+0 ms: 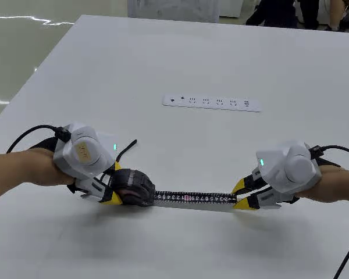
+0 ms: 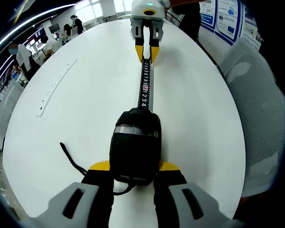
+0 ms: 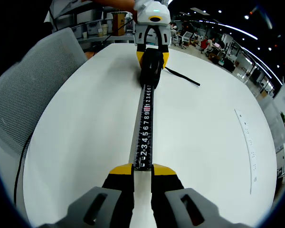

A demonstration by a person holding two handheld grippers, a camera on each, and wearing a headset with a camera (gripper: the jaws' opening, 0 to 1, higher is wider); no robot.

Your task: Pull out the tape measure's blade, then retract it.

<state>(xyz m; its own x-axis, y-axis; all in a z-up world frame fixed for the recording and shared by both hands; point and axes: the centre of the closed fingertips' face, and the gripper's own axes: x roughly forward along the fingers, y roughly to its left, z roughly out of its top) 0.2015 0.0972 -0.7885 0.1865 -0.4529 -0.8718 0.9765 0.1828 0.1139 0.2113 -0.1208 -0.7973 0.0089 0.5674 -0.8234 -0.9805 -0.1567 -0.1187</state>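
A black tape measure case (image 1: 132,187) rests on the white table, with my left gripper (image 1: 113,183) shut on its rear. In the left gripper view the case (image 2: 135,144) sits between the yellow-tipped fingers (image 2: 100,166). Its black blade (image 1: 193,198) with white numbers is pulled out to the right. My right gripper (image 1: 238,195) is shut on the blade's end. The right gripper view has the blade (image 3: 146,129) running from my right gripper (image 3: 142,168) away to the case (image 3: 151,66). A black wrist strap (image 1: 126,149) trails behind the case.
A white power strip (image 1: 212,103) lies flat further back at the table's middle. Black cables (image 1: 23,136) run from both grippers off the table sides. A mesh chair (image 3: 33,90) stands beside the table. The table's left edge (image 1: 29,81) borders a glossy floor.
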